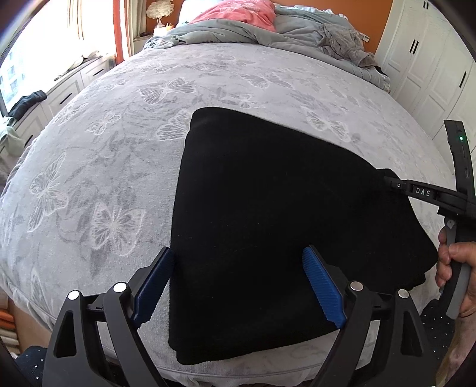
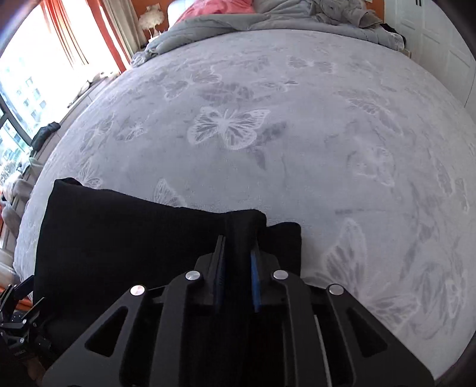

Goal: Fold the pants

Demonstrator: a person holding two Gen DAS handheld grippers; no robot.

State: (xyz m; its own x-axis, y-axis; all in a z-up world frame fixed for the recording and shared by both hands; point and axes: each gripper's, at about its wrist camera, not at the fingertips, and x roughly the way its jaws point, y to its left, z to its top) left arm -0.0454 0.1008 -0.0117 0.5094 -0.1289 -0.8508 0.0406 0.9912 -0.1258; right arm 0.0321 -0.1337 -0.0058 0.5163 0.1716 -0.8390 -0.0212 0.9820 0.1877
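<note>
**Right claw pinches the pants**

Our right claw (image 2: 236, 262) squeezes a bump of the black pants (image 1: 267, 223). Our left claw (image 1: 238, 285) is wide open over their near edge, holding nothing. We see the pants folded on the butterfly bed (image 1: 104, 166).

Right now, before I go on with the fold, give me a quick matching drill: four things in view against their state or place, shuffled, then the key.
Things
1. left gripper
2. right gripper
3. black pants
4. pink cloth

States or places
A. lies at the far end of the bed, on the grey duvet
B. fingers spread wide, nothing between them
C. folded into a flat block near the bed's front edge
D. fingers pinched on a ridge of dark fabric

Pairs: 1-B, 2-D, 3-C, 4-A
</note>
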